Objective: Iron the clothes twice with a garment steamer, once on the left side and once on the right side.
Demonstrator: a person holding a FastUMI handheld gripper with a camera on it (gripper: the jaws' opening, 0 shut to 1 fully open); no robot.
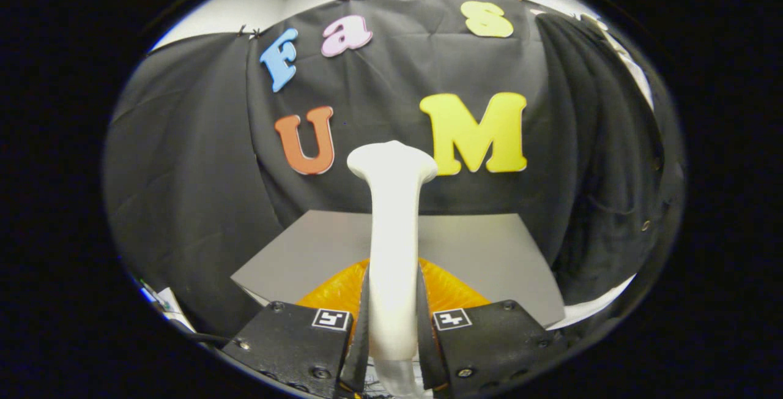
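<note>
My gripper [392, 319] is shut on the handle of a white garment steamer [393, 234]. The steamer stands up between the fingers, its flared head at the top, held above the table. Below and just beyond the fingers lies an orange garment [449, 289], spread on a grey board [483, 246]. The steamer's body hides the middle of the garment, and the fingers cover its near part.
The grey board rests on a white table [596, 304], with black cloth walls close behind and to both sides. A few small items and a cable [162, 304] lie at the table's left edge.
</note>
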